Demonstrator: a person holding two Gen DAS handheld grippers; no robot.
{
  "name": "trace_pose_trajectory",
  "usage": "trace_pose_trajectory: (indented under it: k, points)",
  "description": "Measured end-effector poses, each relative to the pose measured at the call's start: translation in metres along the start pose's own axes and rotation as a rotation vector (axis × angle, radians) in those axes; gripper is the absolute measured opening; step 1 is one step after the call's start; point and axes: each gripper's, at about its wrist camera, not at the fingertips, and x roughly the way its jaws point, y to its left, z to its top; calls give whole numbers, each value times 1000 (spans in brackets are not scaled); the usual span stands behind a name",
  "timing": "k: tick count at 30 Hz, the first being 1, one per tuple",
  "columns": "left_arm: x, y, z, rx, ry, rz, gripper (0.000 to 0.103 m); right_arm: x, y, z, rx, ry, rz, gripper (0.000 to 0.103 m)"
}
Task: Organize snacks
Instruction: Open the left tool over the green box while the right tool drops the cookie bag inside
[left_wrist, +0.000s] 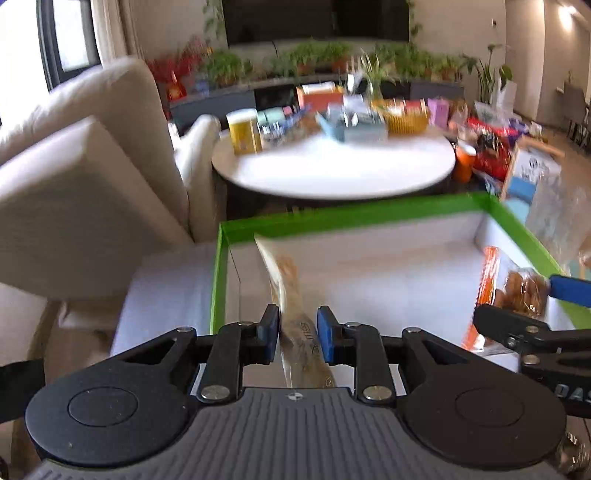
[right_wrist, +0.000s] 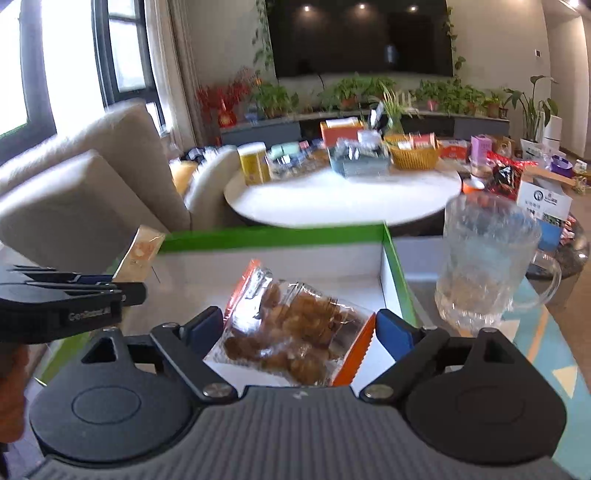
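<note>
A white box with a green rim (left_wrist: 332, 218) (right_wrist: 273, 236) lies open below both grippers. My left gripper (left_wrist: 298, 325) is shut on a thin clear packet with tan contents (left_wrist: 291, 280), held on edge over the box's left part. That packet (right_wrist: 142, 254) sticks up from the left gripper (right_wrist: 129, 286) at the left of the right wrist view. My right gripper (right_wrist: 299, 325) is shut on a clear bag of brown snacks with orange ends (right_wrist: 291, 332), just above the box floor near its right wall. The same bag (left_wrist: 517, 288) shows at the right of the left wrist view.
A clear glass mug (right_wrist: 487, 266) stands just right of the box. Beyond is a round white table (right_wrist: 343, 203) crowded with snack boxes, a yellow basket (right_wrist: 413, 155) and a yellow jar (right_wrist: 253, 162). A beige sofa (left_wrist: 92, 166) is on the left. Bags and boxes (right_wrist: 517, 177) lie on the right.
</note>
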Motion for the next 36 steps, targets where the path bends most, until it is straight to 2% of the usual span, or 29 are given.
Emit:
trace_pose_trajectory:
  k: [4, 9, 13, 16, 20, 28, 31, 36]
  points:
    - [-19, 3, -15, 9, 2, -28, 31, -6, 6, -13, -50, 37, -5, 85]
    - [-51, 13, -22, -11, -29, -10, 32, -24, 14, -22, -95, 49, 3, 85]
    - [-83, 28, -38, -52, -61, 20, 42, -50, 13, -32, -84, 19, -3, 85]
    - [-102, 38, -55, -76, -67, 50, 44, -67, 10, -32, -66, -4, -3, 85]
    - [-115, 47, -78, -125, -29, 63, 45, -83, 8, -34, -50, -19, -6, 85]
    - [-117, 44, -111, -171, 55, 47, 45, -102, 11, -45, -30, -20, 6, 85]
    - [-112, 46, -118, -221, 105, 61, 45, -110, 11, -53, -30, -10, 15, 85]
    - [-109, 53, -126, -342, 141, -7, 45, -118, 10, -72, -15, 31, 54, 85]
